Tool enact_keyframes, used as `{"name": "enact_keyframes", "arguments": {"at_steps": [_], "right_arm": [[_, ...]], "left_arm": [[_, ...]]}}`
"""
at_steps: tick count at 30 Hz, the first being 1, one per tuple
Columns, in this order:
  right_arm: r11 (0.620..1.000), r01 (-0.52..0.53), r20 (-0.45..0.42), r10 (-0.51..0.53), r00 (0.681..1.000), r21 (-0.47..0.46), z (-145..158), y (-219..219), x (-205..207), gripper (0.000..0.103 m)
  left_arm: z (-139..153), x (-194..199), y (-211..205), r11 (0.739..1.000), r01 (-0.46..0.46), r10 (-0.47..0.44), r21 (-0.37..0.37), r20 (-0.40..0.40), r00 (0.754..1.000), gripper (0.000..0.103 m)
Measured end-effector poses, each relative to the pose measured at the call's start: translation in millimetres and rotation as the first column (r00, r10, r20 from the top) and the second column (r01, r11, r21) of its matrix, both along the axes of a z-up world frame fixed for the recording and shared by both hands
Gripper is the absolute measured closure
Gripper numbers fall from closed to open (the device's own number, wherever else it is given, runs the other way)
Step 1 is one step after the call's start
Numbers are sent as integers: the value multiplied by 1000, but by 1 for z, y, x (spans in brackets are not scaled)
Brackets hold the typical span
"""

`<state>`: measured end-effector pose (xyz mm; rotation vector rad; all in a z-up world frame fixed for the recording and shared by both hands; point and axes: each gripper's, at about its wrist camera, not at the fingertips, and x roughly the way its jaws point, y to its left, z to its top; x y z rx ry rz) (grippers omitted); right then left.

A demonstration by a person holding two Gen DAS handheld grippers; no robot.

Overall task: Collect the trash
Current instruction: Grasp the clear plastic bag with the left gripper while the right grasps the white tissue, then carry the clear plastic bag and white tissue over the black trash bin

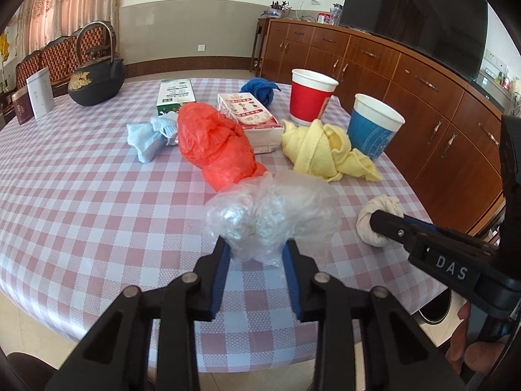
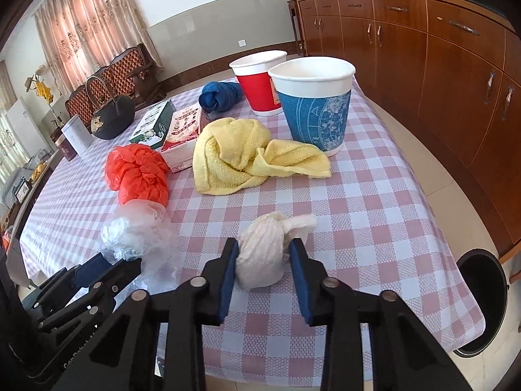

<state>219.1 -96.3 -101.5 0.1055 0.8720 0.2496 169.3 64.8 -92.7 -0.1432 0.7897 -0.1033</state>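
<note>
A crumpled clear plastic bag (image 1: 270, 211) lies on the pink checked tablecloth (image 1: 97, 211) near its front edge. My left gripper (image 1: 257, 247) is shut on the bag's lower part, with both blue pads pressing into it. To the right, a crumpled white paper wad (image 2: 263, 254) sits between the pads of my right gripper (image 2: 264, 247), which is shut on it. In the left wrist view the white wad (image 1: 374, 224) shows behind the right gripper's finger. In the right wrist view the clear bag (image 2: 136, 231) is at the left.
Behind lie a red plastic bag (image 1: 215, 143), a yellow cloth (image 2: 241, 156), a red cup (image 2: 260, 81), a blue cup (image 2: 316, 104), two boxes (image 1: 250, 117), a blue cloth (image 1: 260, 89), a light-blue mask (image 1: 149, 137) and a black kettle (image 1: 96, 78). A black bin (image 2: 482, 299) stands below the table's right edge, near wooden cabinets (image 2: 439, 49).
</note>
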Motion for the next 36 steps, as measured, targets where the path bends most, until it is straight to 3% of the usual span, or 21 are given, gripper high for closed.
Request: {"name": "enact_keyframes", "arguments": {"at_steps": [3,11,13,14,15,17,18,27,29,31,34,35,36], "right_arm": [[1000,-2,23,2,1000,-9,5,1,-4,80],[1000,-5,46,5,999,-8,13,-2,-13,80],[1000,-1,47,1,999,-7,12,-4,-15,80],[1000,0,46,0,999,-7,12,-4,-16,80],[1000,-2,41,2,999,-6,11,-4,-16,80],[1000,-10,34,10,999,-1,10,-3,-16,80],[1000,-8,34,8,999,-1,10,-2,-16,79],[1000,13,19,-13,1000,4,7,-5,-13,75],[1000,16,16,-16,1000,7,7,-7,-12,71],[1000,17,17,-17,1000,9,6,-7,-11,57],[1000,15,13,-15,1000,8,4,-6,-7,53],[1000,10,7,-10,1000,10,3,-6,-6,53],[1000,4,1,-4,1000,15,1,-5,-5,53]], "left_arm": [[5,-4,-3,1000,14,-15,15,16,1000,86],[4,-7,4,1000,-8,8,18,-11,1000,88],[1,-7,8,1000,-21,21,9,-34,999,82],[0,-8,10,999,-34,34,10,-36,999,72],[0,-8,12,999,-52,53,12,-36,998,54],[0,-9,17,997,-79,79,0,-36,996,28],[2,-11,20,996,-85,85,-18,-26,996,26],[8,3,11,996,-67,66,-63,-25,998,25],[10,7,8,996,-60,60,-65,-16,998,25],[7,13,2,998,-49,49,-46,-12,999,24],[-1,22,0,999,-26,25,-47,-31,999,24],[-2,23,1,998,-19,18,-61,-24,1000,26],[-2,22,2,997,-17,16,-71,-12,1000,38]]}}
